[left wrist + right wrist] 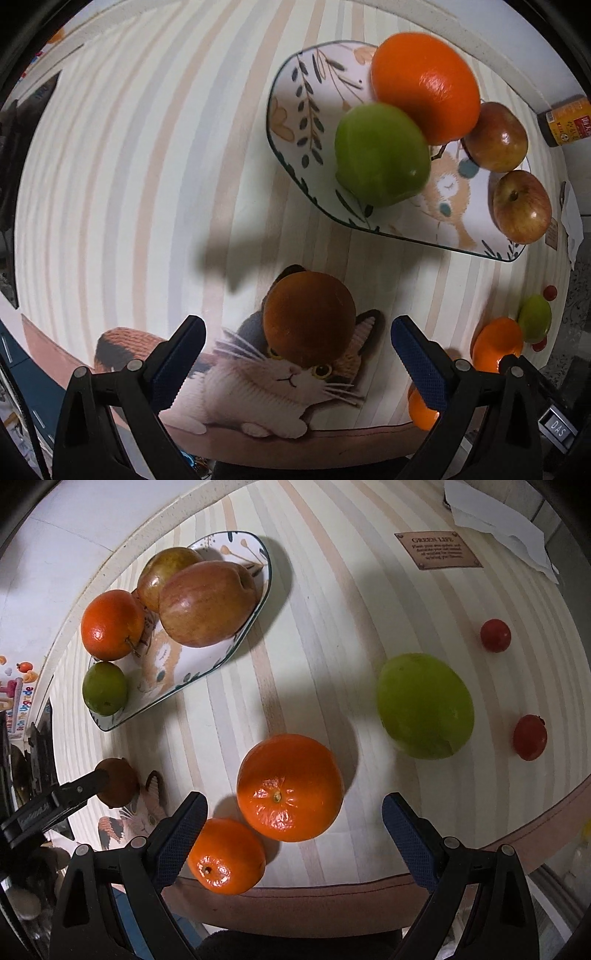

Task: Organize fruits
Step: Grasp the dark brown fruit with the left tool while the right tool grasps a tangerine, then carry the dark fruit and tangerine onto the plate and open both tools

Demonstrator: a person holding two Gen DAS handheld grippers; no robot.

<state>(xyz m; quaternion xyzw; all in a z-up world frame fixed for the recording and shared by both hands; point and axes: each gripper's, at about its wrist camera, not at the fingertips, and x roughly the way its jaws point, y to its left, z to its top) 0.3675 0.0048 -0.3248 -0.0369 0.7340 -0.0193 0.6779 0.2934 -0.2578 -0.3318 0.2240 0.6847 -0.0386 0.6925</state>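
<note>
Both claws gape: left claw [298, 354] straddles what looks like a kiwi [309, 317]; right claw [293, 825] flanks an orange [290, 787].

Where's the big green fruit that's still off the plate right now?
In the right wrist view, the green fruit lies on the striped mat, ahead and right of the open right gripper, between the large orange and two small red fruits.
</note>
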